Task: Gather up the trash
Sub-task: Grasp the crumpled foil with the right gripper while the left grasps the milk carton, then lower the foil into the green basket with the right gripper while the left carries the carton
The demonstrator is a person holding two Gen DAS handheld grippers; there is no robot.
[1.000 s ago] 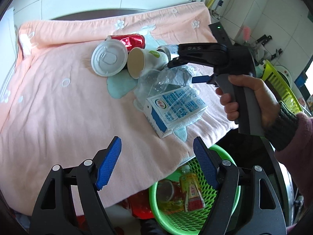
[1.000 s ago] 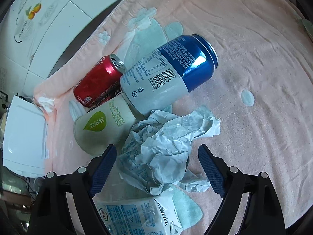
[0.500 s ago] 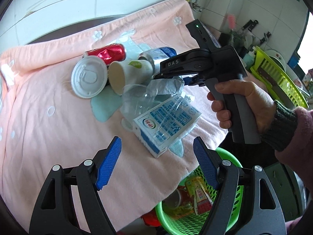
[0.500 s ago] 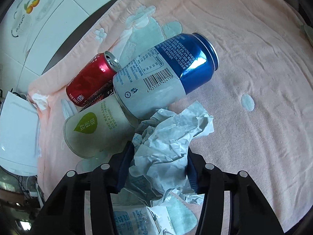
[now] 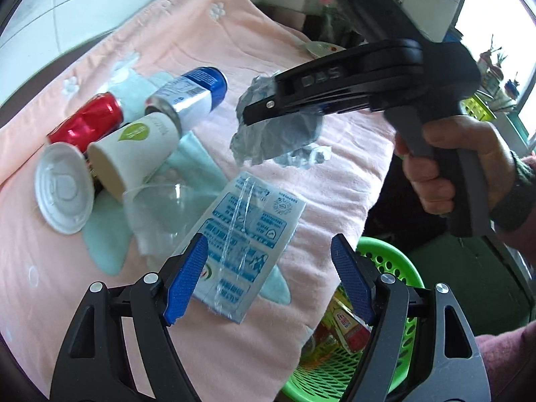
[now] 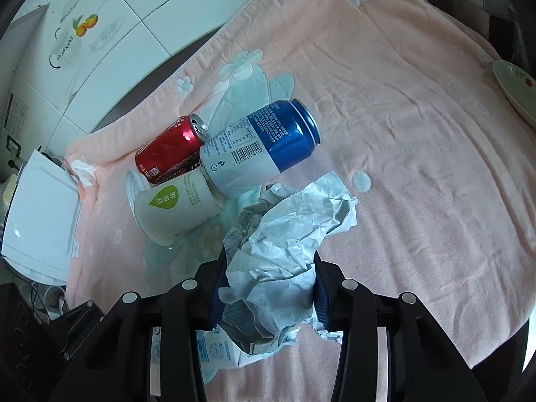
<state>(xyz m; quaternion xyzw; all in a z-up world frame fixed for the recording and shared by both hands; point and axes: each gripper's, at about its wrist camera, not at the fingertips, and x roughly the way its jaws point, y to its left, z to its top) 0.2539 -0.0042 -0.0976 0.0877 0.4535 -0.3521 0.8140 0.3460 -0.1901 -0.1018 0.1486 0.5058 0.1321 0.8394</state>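
My right gripper is shut on a crumpled white paper and holds it above the pink towel; the paper also shows in the left wrist view. My left gripper is open and empty, its blue pads over a blue-and-white milk carton. On the towel lie a red can, a blue-and-white can, a paper cup, a round white lid and clear crumpled plastic.
A green basket with wrappers in it stands below the towel's front edge. A white box lies left of the towel. A plate sits at the towel's right end. A tiled wall is behind.
My right gripper closed on the crumpled paper and lifted it off the towel. My left gripper moved closer to the milk carton, still open.
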